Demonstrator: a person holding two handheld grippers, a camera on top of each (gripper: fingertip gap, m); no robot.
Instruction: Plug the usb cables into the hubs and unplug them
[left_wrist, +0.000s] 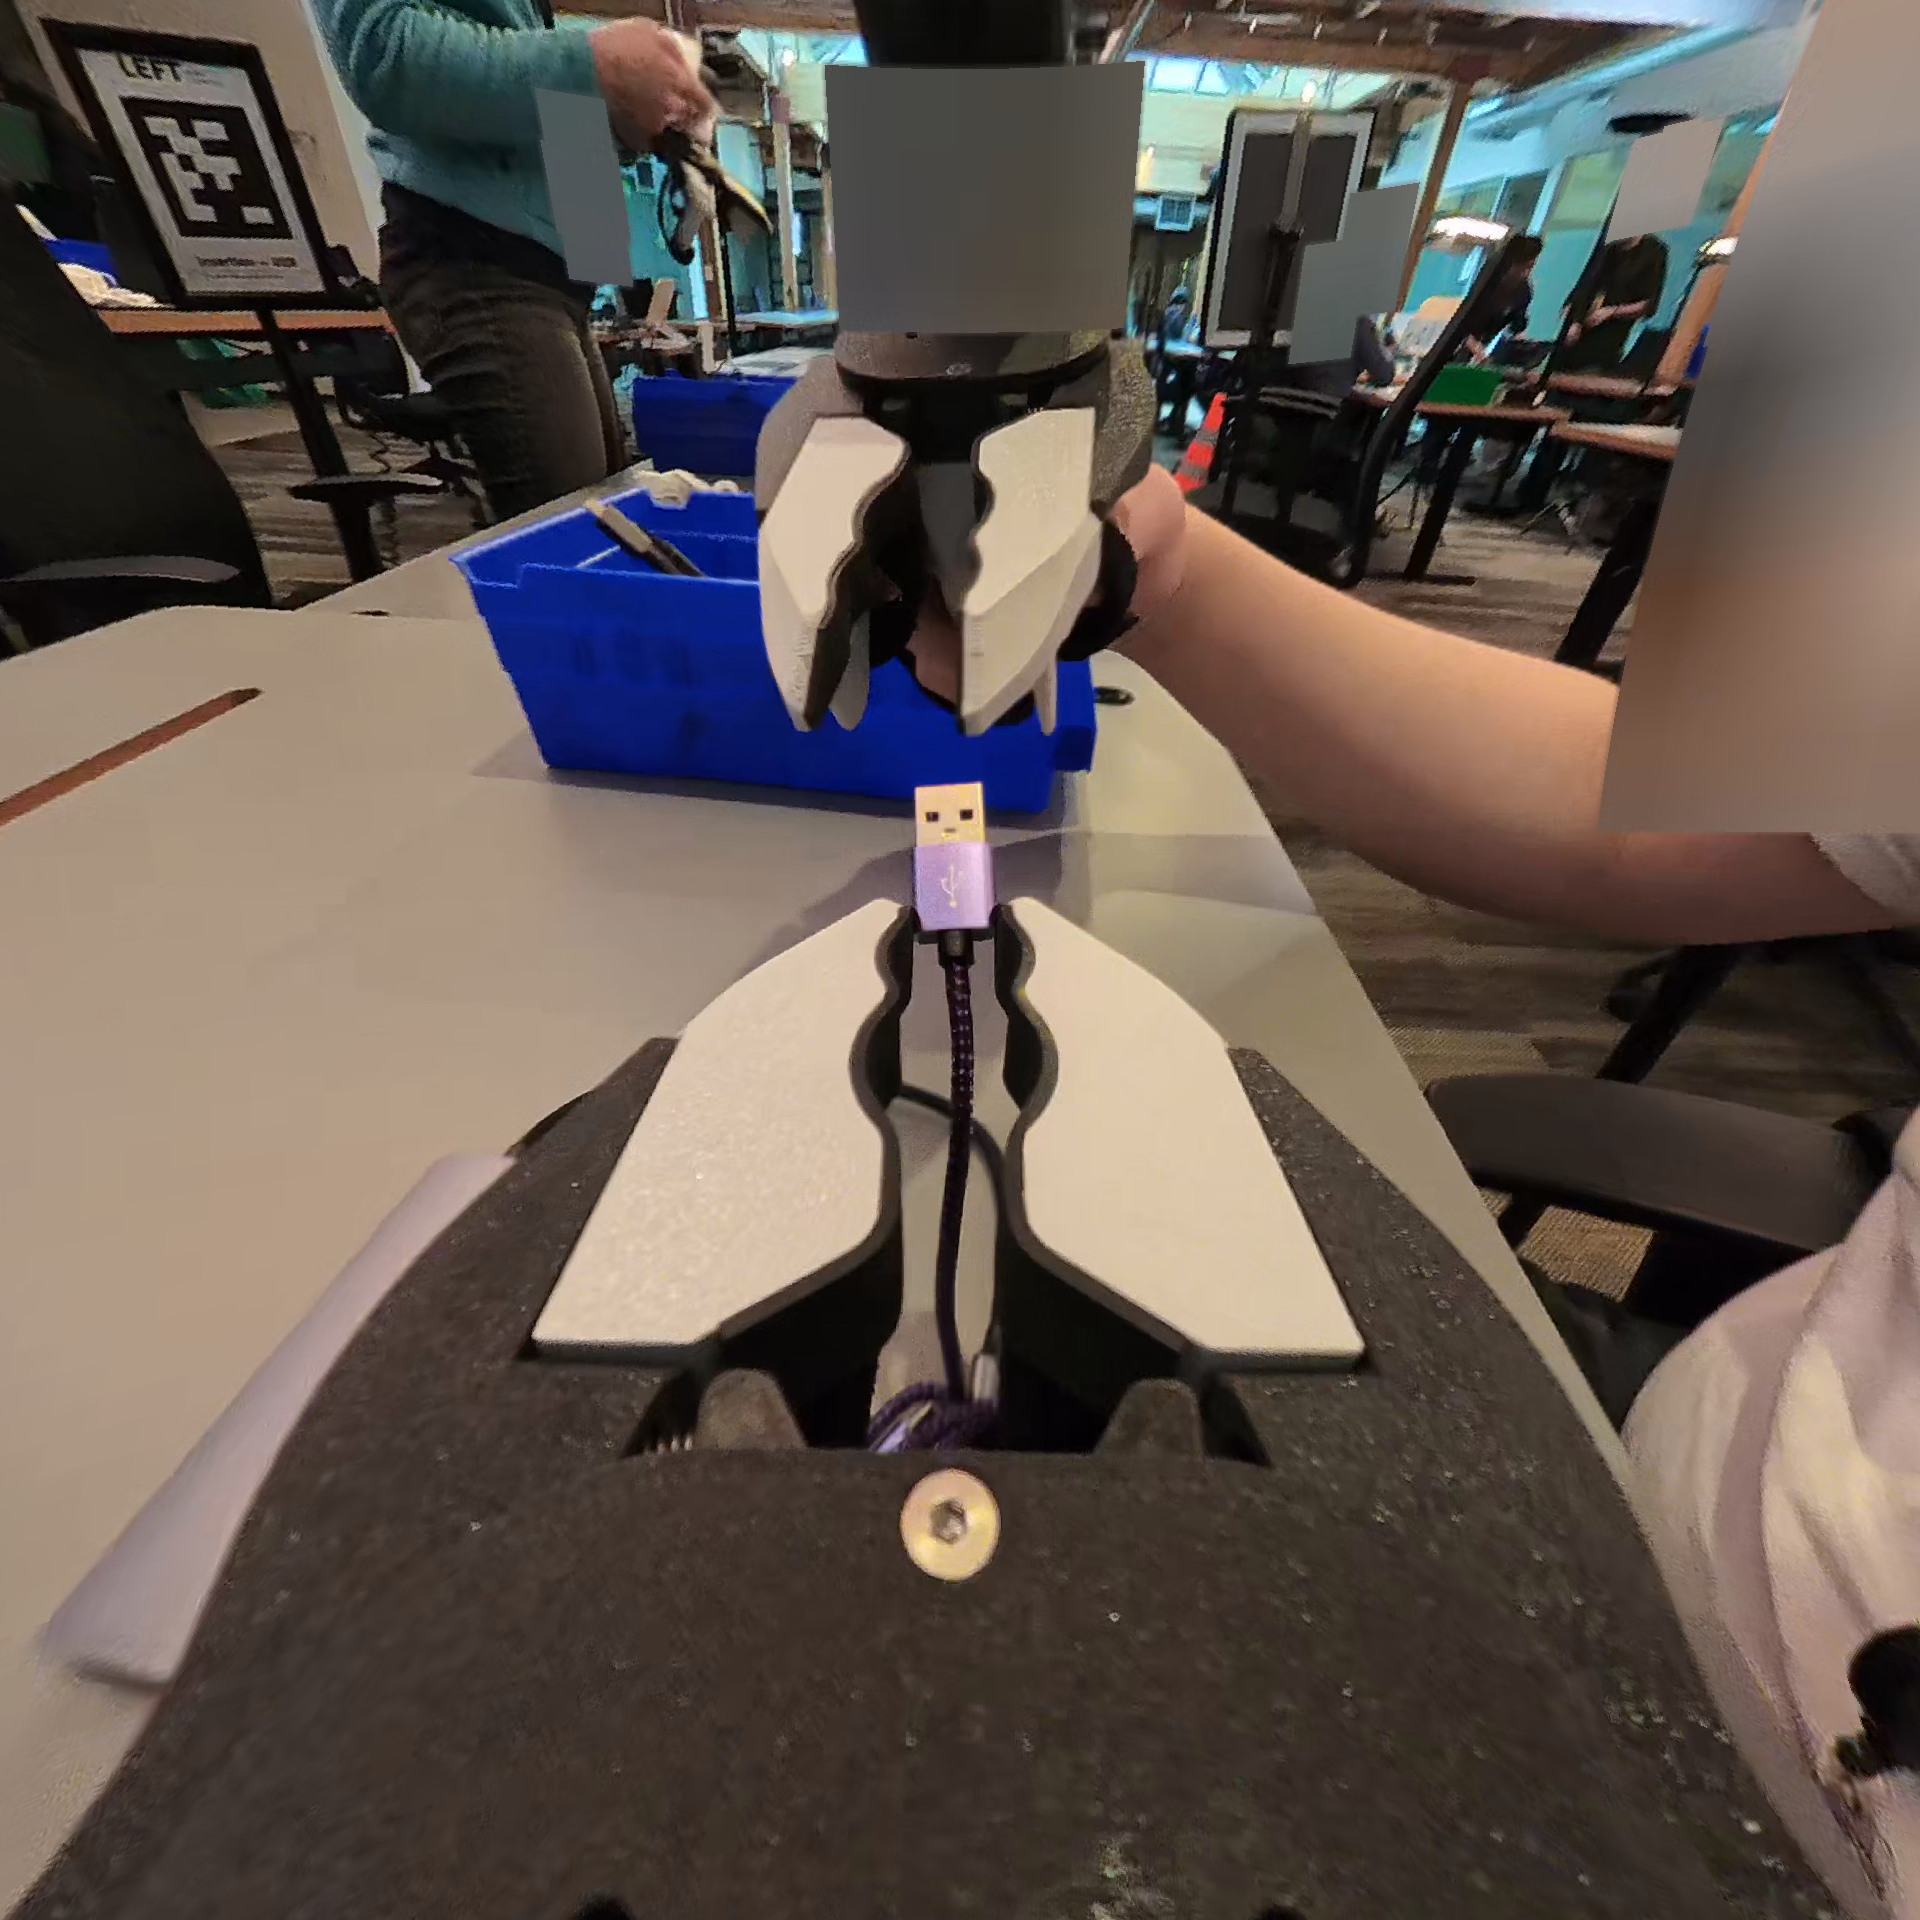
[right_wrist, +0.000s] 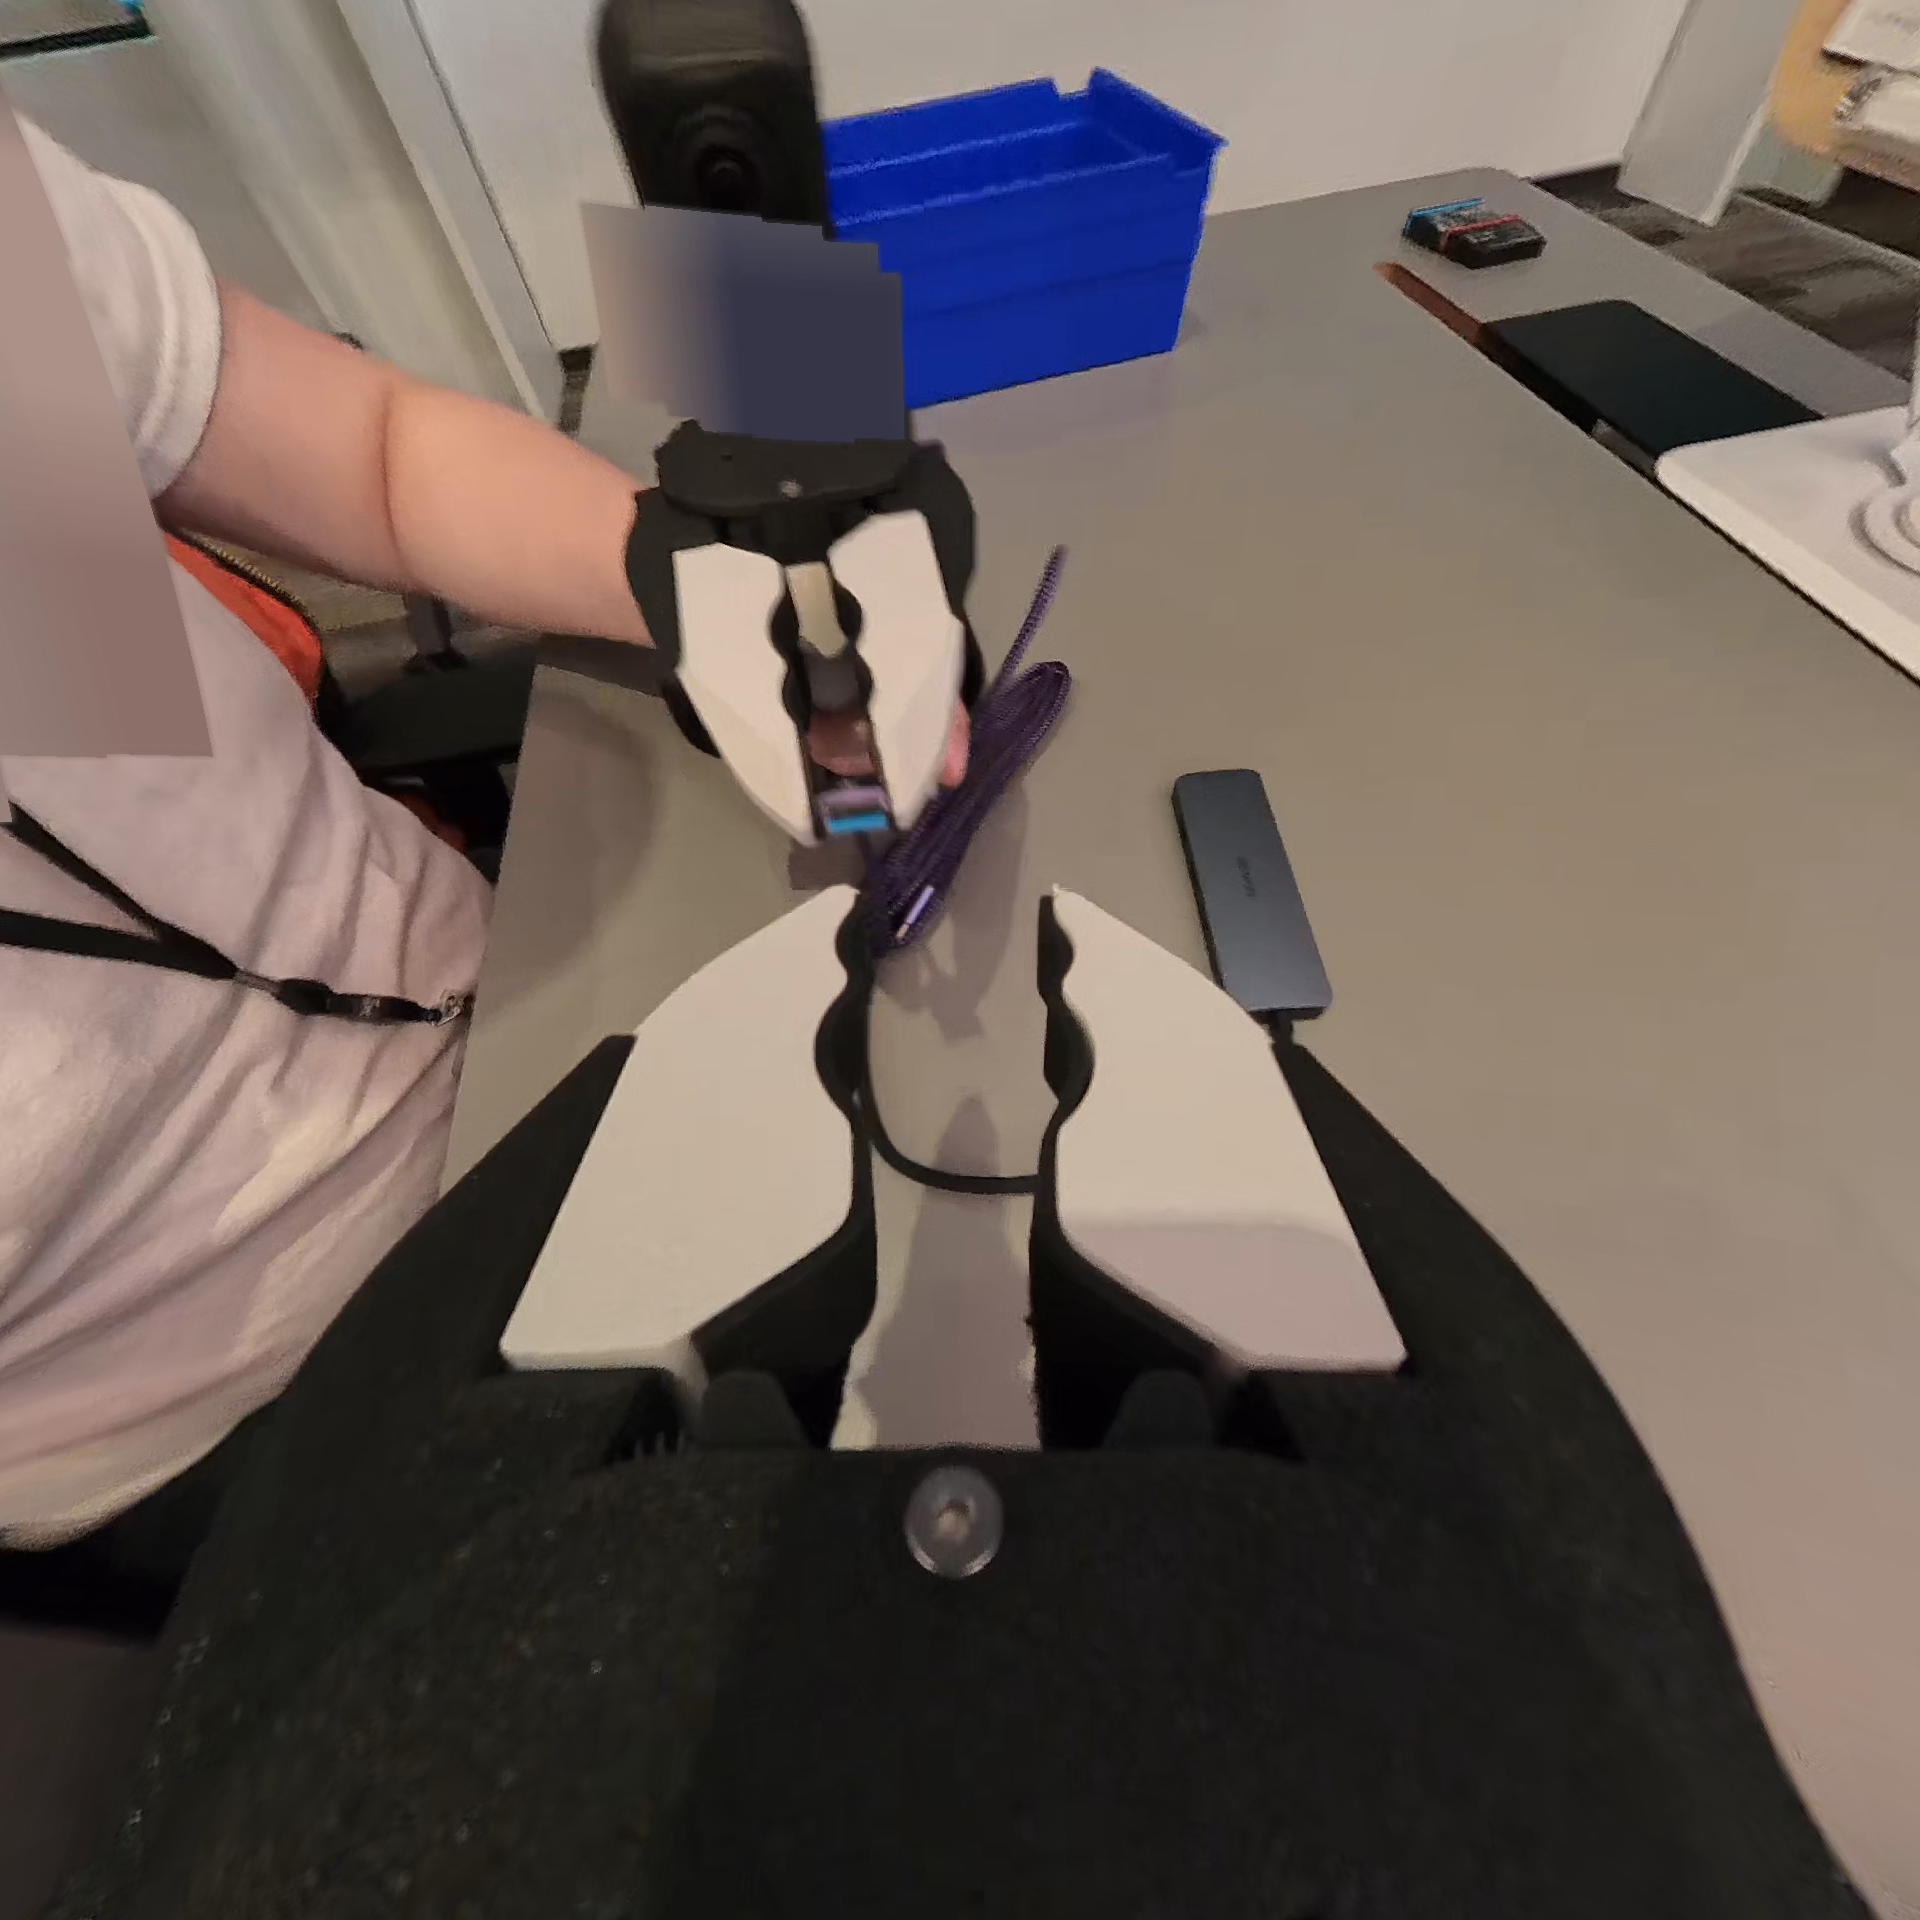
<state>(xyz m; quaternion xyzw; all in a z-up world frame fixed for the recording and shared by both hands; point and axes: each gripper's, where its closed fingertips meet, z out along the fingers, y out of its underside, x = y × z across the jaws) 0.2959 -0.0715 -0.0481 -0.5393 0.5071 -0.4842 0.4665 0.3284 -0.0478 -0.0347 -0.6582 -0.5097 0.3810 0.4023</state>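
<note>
Fingers, left gripper (left_wrist: 954, 914): clenched on the purple shell of the USB-A plug (left_wrist: 951, 852), held only at the shell's rear edge, metal tongue pointing forward and fully exposed.
Fingers, right gripper (right_wrist: 951, 896): spread apart and grasping nothing; it hangs above the grey table (right_wrist: 1455, 644), facing the left one.
Purple braided cable (right_wrist: 977, 790): runs back between the left fingers (left_wrist: 748, 1122) and hangs in a loose coiled bundle below that gripper, resting near or on the table.
USB hub (right_wrist: 1250, 888): slim dark grey bar lying flat on the table just beside the right gripper's tip, its black lead (right_wrist: 935, 1174) curling under that gripper. Untouched; no cable is in it.
Blue bin (right_wrist: 1013, 239): further back on the table, well apart from the hub.
Stage, as I judge it: plug picked up, insertion not yet begun.
Risk, shallow grip: with so little of the shell pinched, pushing into a port could make the plug pivot or slide backward.
Risk, free hub: light and unheld, it would likely skid away under the push unless the right gripper pins it first.
Risk, dangling coil: its weight may tug the plug off line, or snag on the hub lead.
Risk, orientation: which way up the port wants the tongue cannot be told; a wrong face would jam.
</note>
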